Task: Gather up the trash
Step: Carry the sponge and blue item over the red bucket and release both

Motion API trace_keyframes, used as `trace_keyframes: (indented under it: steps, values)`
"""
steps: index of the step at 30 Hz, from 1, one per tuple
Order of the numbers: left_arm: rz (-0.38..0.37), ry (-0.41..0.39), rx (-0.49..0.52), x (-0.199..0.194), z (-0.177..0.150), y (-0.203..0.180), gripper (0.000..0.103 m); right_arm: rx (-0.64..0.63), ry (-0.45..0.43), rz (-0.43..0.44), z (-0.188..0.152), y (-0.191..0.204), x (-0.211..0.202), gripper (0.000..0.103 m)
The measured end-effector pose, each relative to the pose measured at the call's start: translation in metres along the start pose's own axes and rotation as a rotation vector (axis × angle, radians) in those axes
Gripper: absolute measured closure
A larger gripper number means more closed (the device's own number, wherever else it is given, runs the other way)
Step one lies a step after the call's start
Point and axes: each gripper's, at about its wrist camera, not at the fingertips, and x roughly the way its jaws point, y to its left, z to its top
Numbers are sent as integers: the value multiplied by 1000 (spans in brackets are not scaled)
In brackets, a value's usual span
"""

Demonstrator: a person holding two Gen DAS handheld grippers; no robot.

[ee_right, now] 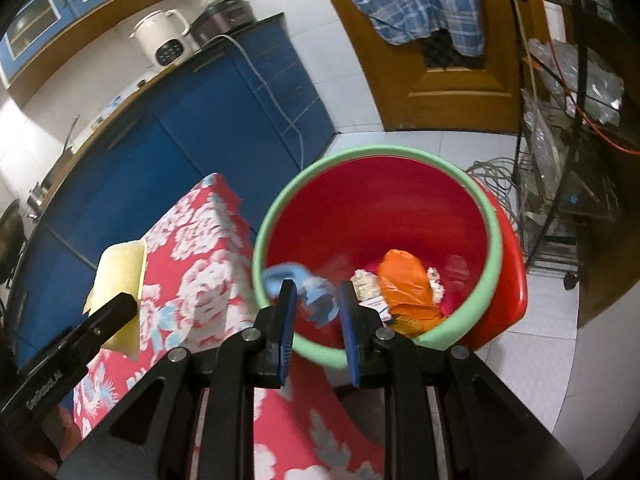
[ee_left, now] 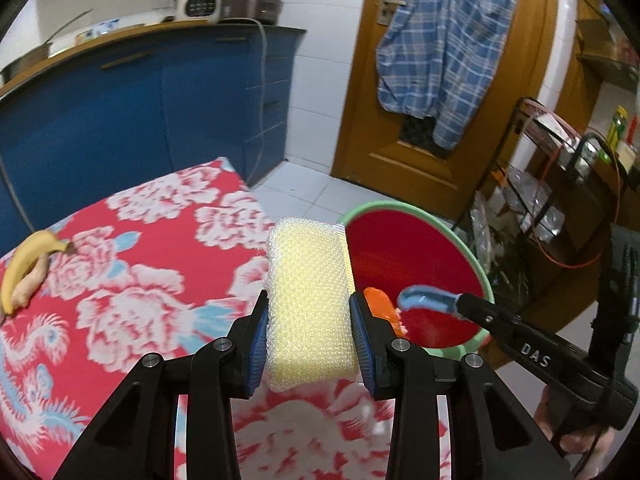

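Note:
My left gripper [ee_left: 308, 316] is shut on a yellow sponge wrapped in bubble film [ee_left: 308, 296] and holds it above the red floral tablecloth [ee_left: 140, 280], beside the bin. The sponge also shows in the right wrist view [ee_right: 120, 276]. My right gripper [ee_right: 318, 312] is over the rim of the red bin with a green rim [ee_right: 376, 216]. A light blue crumpled piece [ee_right: 316, 300] sits blurred between its fingers; whether they still grip it is unclear. In the left wrist view this blue piece [ee_left: 428, 300] hangs over the bin [ee_left: 400, 248]. An orange bag [ee_right: 404, 284] lies inside.
A banana peel [ee_left: 24, 268] lies on the table at the left. Blue cabinets [ee_left: 120, 112] stand behind the table. A wooden door [ee_left: 460, 80] with a plaid shirt is behind the bin. A wire rack [ee_right: 560, 160] stands to the right.

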Motion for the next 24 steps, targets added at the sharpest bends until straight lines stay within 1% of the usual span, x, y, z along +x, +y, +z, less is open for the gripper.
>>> trace_keyframes:
  steps: [9, 12, 20, 24]
  values:
    - [-33, 23, 59, 22, 5, -28, 64, 56, 9, -32, 6, -31, 13, 78]
    - [-42, 36, 75, 31, 5, -37, 64, 75, 13, -34, 8, -38, 16, 73]
    - [-58, 71, 104, 54, 6, -54, 64, 91, -21, -44, 13, -52, 4, 66]
    - [-77, 96, 123, 68, 6, -63, 62, 95, -38, -47, 14, -56, -3, 66]
